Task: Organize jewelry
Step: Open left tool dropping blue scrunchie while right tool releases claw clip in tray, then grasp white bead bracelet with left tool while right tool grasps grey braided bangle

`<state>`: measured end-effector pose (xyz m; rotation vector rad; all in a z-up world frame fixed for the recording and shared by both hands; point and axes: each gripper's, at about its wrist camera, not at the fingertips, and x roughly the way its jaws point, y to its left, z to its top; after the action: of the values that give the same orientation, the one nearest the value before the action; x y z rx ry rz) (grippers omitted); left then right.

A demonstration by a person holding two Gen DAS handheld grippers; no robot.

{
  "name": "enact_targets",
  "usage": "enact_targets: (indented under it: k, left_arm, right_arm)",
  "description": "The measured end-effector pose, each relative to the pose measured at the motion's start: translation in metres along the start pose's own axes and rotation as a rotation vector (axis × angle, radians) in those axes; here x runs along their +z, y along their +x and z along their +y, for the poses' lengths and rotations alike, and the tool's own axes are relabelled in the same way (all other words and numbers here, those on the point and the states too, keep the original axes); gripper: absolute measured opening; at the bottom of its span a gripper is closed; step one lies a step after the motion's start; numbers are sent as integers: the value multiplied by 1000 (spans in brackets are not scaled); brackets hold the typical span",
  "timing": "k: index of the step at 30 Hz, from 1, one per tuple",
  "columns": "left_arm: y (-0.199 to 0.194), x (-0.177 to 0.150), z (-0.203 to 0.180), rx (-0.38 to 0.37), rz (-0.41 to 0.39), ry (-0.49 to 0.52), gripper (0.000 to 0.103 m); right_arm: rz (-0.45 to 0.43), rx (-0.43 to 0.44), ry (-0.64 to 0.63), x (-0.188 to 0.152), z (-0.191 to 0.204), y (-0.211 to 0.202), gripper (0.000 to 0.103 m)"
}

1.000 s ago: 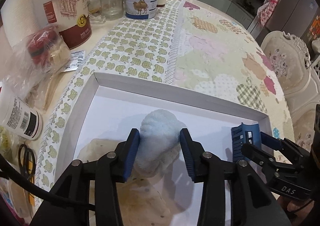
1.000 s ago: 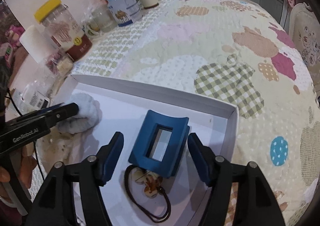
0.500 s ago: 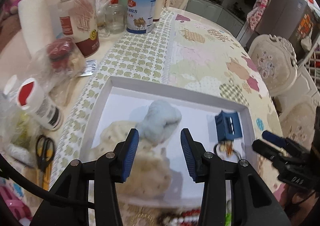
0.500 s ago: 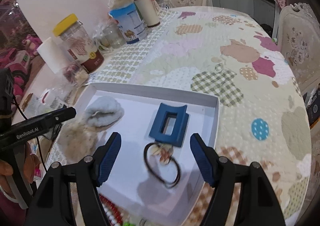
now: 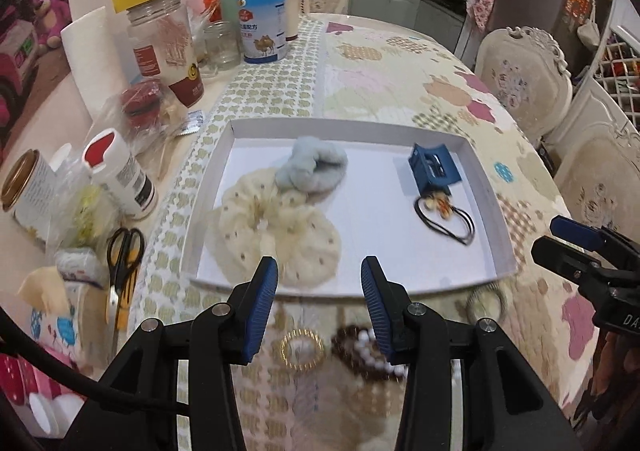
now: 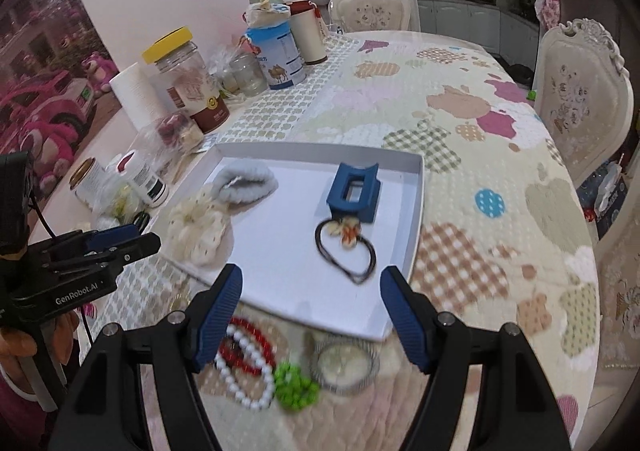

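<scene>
A white tray (image 5: 486,187) (image 6: 416,211) holds a light blue scrunchie (image 5: 314,169) (image 6: 246,183), a cream scrunchie (image 5: 280,227) (image 6: 198,231), a blue hair claw (image 5: 434,169) (image 6: 354,191) and a black hair tie with a charm (image 5: 444,217) (image 6: 346,247). In front of the tray lie a gold ring bracelet (image 5: 301,349), white and red bead strings (image 6: 244,359), a green beaded piece (image 6: 294,385) and a wire coil band (image 6: 346,363). My left gripper (image 5: 318,305) is open and empty above the near items. My right gripper (image 6: 310,317) is open and empty.
Jars, a milk powder can (image 5: 262,25), a paper roll (image 5: 96,51), bottles and scissors (image 5: 124,263) crowd the table's left side. The quilted tablecloth (image 6: 480,123) stretches right of the tray. Chairs (image 6: 580,91) stand at the far right.
Both grippers pulled back and up from the tray. The left let go of the blue scrunchie; the right drew away from the blue claw. The loose jewelry in front came into view.
</scene>
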<state>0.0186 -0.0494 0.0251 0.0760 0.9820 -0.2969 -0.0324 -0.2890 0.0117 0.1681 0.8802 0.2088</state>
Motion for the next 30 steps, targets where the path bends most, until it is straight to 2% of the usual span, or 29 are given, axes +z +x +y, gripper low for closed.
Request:
enact_targets:
  k: [8,16,18,20,24,30]
  left_arm:
    - [-17,-31,1,-69,30,-21,33]
    - [-9,-55,2,-146,101,-56,33]
    - [-3,-59,3,-159,124,-67,33]
    - [3,-60,2,-183,136,-66,33]
    - [16,-62,2,-204,157,-42,33]
    - [35,-58,-2,-226,180,6,33]
  right_arm:
    - [26,-37,-6,-46,2,-20,75]
    - [65,-47,-10,-88,-5,-22,74]
    - [71,-53,-12,-93,-8,-20,73]
    - [76,-63,-10,-94,-11,-16,65]
    - [82,-84,3,-89,-19,-2,59]
    - [105,-87,-1,-79,-27,23,57]
